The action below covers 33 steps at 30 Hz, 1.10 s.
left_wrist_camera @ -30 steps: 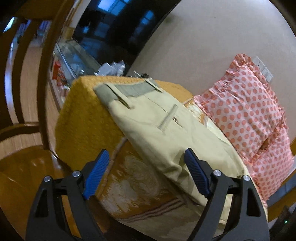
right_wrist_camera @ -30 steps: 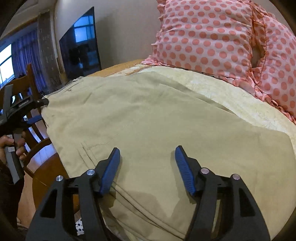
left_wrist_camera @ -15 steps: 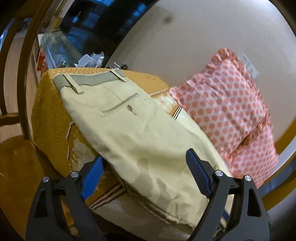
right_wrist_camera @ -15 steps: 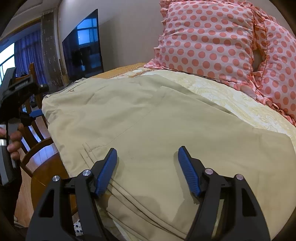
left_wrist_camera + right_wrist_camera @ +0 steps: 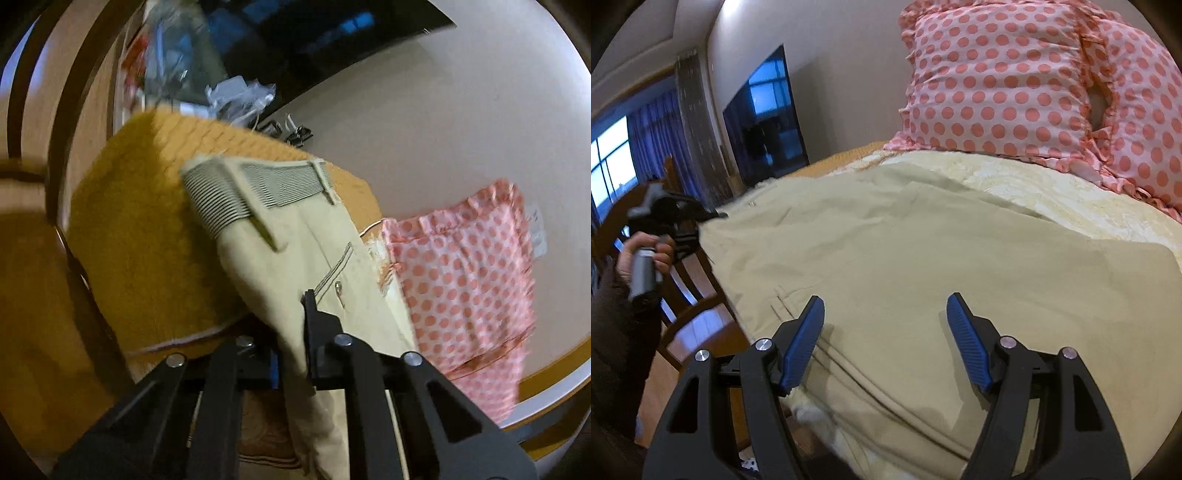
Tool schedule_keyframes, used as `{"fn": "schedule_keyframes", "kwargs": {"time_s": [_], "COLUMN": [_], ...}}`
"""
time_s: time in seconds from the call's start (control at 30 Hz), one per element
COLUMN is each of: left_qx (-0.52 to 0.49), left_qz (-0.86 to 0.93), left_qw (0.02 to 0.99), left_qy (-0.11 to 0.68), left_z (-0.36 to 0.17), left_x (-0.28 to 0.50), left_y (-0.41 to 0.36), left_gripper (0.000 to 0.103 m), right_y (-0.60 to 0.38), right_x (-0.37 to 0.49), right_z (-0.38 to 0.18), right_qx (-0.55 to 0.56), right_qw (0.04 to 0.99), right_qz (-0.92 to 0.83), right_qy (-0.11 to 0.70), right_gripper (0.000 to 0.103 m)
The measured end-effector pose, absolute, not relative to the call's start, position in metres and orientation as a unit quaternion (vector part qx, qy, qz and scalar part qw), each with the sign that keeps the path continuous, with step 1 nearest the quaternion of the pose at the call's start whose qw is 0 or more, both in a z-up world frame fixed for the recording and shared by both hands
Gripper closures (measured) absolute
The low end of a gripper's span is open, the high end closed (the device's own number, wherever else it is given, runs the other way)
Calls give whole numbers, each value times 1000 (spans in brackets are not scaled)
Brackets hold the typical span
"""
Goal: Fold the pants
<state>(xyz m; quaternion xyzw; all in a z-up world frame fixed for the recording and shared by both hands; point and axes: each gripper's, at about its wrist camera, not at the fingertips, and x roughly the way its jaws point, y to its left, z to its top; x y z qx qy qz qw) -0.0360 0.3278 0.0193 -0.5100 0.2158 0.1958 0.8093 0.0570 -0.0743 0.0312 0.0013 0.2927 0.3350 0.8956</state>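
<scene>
Beige pants (image 5: 923, 258) lie spread over a cushioned surface. In the left wrist view the pants (image 5: 295, 258) show their grey waistband at the top and a buttoned back pocket. My left gripper (image 5: 295, 328) is shut on the pants' side edge below the waistband. It also shows in the right wrist view (image 5: 701, 218), at the pants' far left edge. My right gripper (image 5: 886, 325) is open, low over the near part of the pants, with cloth between its blue pads (image 5: 803, 343).
Two pink polka-dot pillows (image 5: 997, 85) lean against the wall behind the pants. A mustard cover (image 5: 147, 236) lies under the waistband. A wooden chair (image 5: 694, 310) stands at the left. A dark TV screen (image 5: 764, 118) and clutter (image 5: 236, 96) are beyond.
My left gripper moved in to the pants' edge and closed on the cloth. My right gripper stayed open and shifted only slightly over the pants.
</scene>
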Motion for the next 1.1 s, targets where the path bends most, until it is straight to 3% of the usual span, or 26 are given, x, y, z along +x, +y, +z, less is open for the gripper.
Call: {"fn": "schedule_keyframes", "kwargs": {"time_s": [0.13, 0.2, 0.37, 0.5, 0.6, 0.7, 0.83, 0.97, 1.03, 1.1], "left_qx": [-375, -316, -157, -69, -5, 7, 30, 42, 4, -66], "left_qz": [199, 168, 28, -118, -196, -237, -222, -234, -255, -271], "left_qw": [880, 909, 963, 956, 928, 895, 905, 898, 891, 885], "left_qy": [214, 214, 218, 261, 316, 378, 361, 371, 376, 374], "left_z": [85, 117, 164, 144, 100, 61, 60, 58, 65, 80], "left_x": [-10, 8, 48, 58, 55, 55, 45, 34, 33, 39], "left_y": [277, 239, 96, -23, -90, -117, -120, -127, -112, -78], "left_gripper": [95, 95, 93, 91, 92, 93, 91, 71, 65, 50], "right_y": [-116, -143, -209, -267, -296, -318, -327, -323, -314, -306], "right_x": [47, 44, 35, 36, 39, 41, 47, 70, 85, 95], "right_z": [44, 50, 64, 59, 50, 43, 43, 38, 33, 29], "right_qx": [40, 62, 107, 190, 233, 263, 301, 352, 362, 343], "right_qw": [911, 922, 951, 947, 939, 930, 913, 870, 846, 842], "right_qz": [317, 293, 209, 148, 117, 101, 133, 212, 242, 237], "right_qy": [262, 245, 203, 211, 225, 236, 240, 271, 308, 341], "right_gripper": [32, 15, 15, 13, 13, 13, 12, 12, 13, 16]}}
